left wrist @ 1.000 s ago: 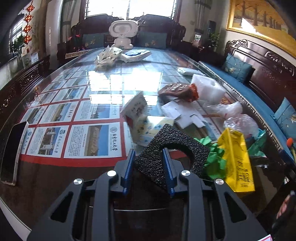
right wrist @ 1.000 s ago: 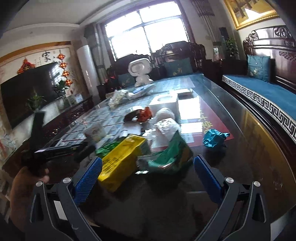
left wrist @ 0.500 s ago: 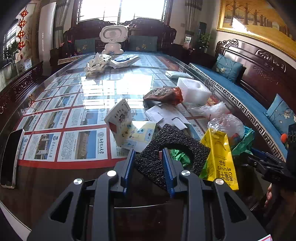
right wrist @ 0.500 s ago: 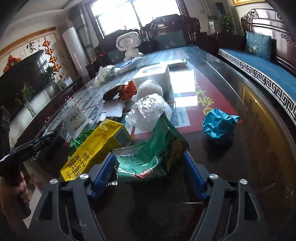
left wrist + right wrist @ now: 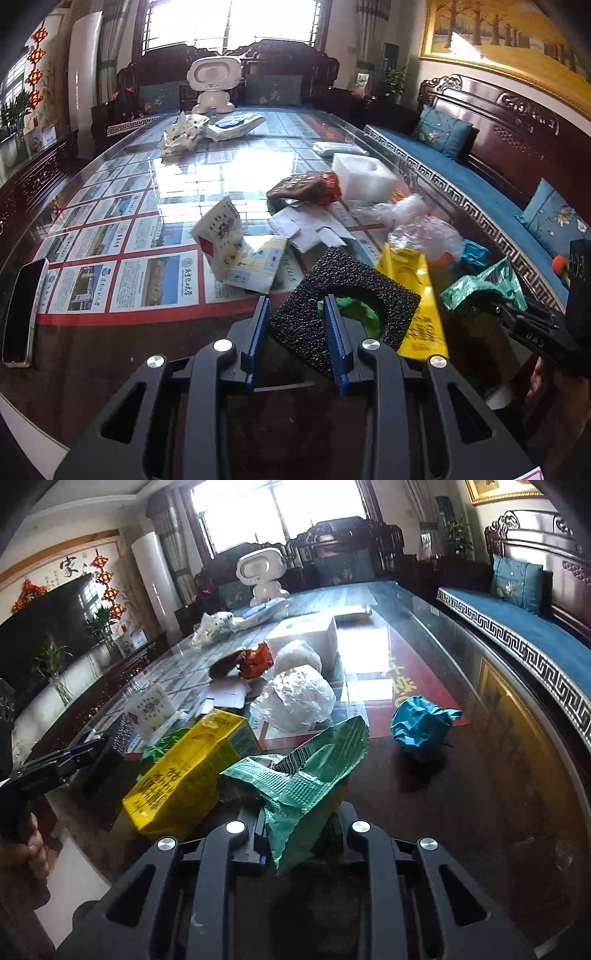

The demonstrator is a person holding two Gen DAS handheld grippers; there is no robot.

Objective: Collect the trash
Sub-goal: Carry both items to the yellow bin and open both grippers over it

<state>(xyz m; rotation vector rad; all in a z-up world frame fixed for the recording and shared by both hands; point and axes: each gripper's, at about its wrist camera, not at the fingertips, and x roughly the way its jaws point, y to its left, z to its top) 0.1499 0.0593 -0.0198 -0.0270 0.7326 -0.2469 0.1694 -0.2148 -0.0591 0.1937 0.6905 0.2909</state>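
Note:
My left gripper [image 5: 295,310] is shut on a black foam square [image 5: 343,295] with a round hole, held just above the table. My right gripper [image 5: 301,823] is shut on a green foil wrapper [image 5: 306,771] and lifts it; that wrapper also shows in the left wrist view [image 5: 484,284]. A yellow carton [image 5: 192,768] lies beside it, also seen in the left wrist view [image 5: 413,295]. A green bag [image 5: 354,310] shows through the foam's hole. A teal crumpled wrapper [image 5: 421,723] lies to the right.
On the glass table [image 5: 110,343] lie a folded leaflet [image 5: 229,236], white card pieces [image 5: 306,225], clear plastic bags [image 5: 295,698], a brown-red snack bag [image 5: 306,186], a white foam block [image 5: 362,173] and a phone [image 5: 22,310]. A blue bench [image 5: 524,642] runs along the right.
My right gripper has closed on the green wrapper and lifted it. My left gripper has kept hold of the black foam and drifted slightly towards the right.

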